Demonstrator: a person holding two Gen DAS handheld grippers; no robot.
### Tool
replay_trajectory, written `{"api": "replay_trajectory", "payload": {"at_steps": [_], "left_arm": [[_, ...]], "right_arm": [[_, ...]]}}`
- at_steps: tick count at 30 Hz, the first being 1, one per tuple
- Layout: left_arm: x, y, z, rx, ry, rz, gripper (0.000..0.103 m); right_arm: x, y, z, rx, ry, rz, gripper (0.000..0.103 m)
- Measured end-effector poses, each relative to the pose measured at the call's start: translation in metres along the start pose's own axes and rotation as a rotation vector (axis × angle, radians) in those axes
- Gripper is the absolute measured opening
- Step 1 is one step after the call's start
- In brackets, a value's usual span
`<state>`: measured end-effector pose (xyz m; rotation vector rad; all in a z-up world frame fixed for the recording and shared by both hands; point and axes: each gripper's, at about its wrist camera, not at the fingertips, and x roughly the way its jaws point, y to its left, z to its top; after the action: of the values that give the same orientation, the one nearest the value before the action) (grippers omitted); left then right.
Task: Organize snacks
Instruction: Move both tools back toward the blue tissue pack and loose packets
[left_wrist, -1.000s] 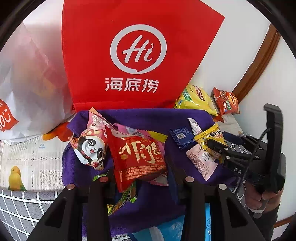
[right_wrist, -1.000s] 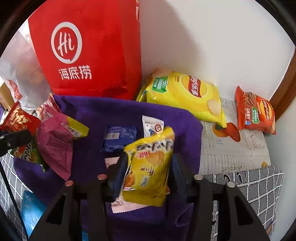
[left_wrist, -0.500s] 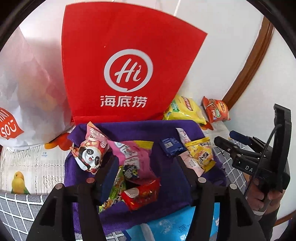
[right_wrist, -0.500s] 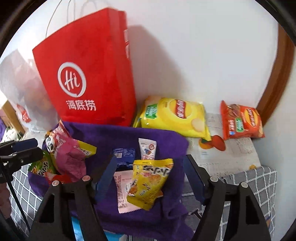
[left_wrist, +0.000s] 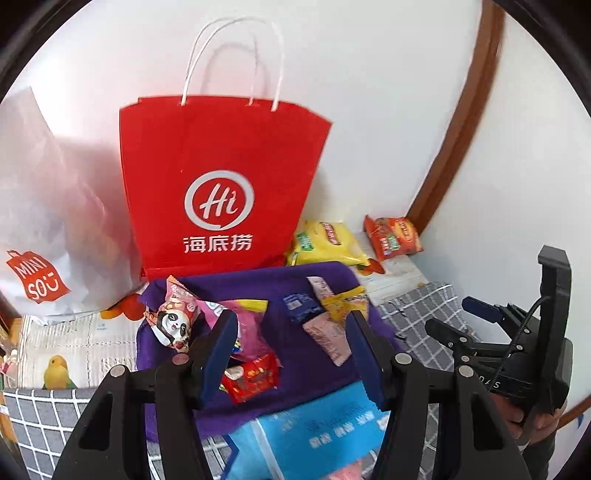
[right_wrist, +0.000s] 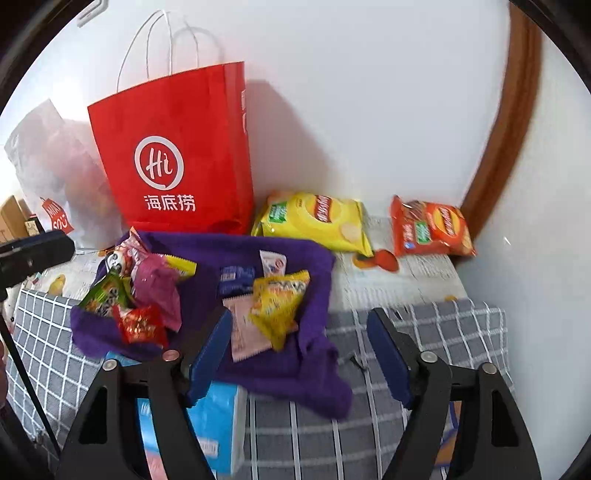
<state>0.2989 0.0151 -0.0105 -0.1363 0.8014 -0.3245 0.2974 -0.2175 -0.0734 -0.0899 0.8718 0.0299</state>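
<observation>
Where handles rise, red bag (left_wrist: 221, 192) reads "Hi".

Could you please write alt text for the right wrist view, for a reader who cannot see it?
The right gripper, its jaws opening with nothing between them, hangs above a purple cloth strewn with small snack packets, a yellow packet nearest. Behind the cloth a red paper bag stands at the white wall, with a yellow chip bag and an orange chip bag to its right.
</observation>
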Motion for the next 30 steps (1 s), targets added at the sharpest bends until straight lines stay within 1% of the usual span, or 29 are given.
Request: {"api": "replay_trajectory", "payload": {"at_steps": [3,5,7,9,13,16,22,27,30], "left_arm": [[-0.014,-0.007,-0.007,0.010,0.001,0.007,0.059],[-0.024,-0.010,-0.013,0.019,0.000,0.018,0.059],[-0.035,-0.012,-0.019,0.021,-0.005,0.027,0.058],[-0.045,-0.012,-0.026,0.013,-0.014,0.027,0.058],[-0.059,-0.012,-0.040,-0.010,-0.011,0.017,0.059],[-0.068,-0.014,-0.051,-0.017,-0.010,0.026,0.059],[-0.084,-0.012,-0.072,-0.035,-0.023,0.045,0.059],[-0.091,-0.008,-0.089,-0.047,-0.014,0.068,0.059],[-0.094,-0.008,-0.096,-0.046,-0.012,0.099,0.059]], "right_arm": [[-0.018,-0.005,-0.009,0.025,-0.011,-0.057,0.085],[-0.027,-0.008,-0.014,0.029,-0.025,-0.066,0.085],[-0.038,-0.010,-0.021,0.030,-0.041,-0.030,0.085],[-0.045,-0.011,-0.027,0.035,-0.033,-0.002,0.085],[-0.064,-0.004,-0.040,0.022,-0.070,0.000,0.085],[-0.074,0.001,-0.050,0.027,-0.083,0.021,0.085],[-0.081,0.007,-0.067,0.028,-0.069,0.045,0.085],[-0.079,0.013,-0.081,0.008,-0.042,0.012,0.085],[-0.079,0.013,-0.089,0.014,-0.040,0.031,0.085]]}}
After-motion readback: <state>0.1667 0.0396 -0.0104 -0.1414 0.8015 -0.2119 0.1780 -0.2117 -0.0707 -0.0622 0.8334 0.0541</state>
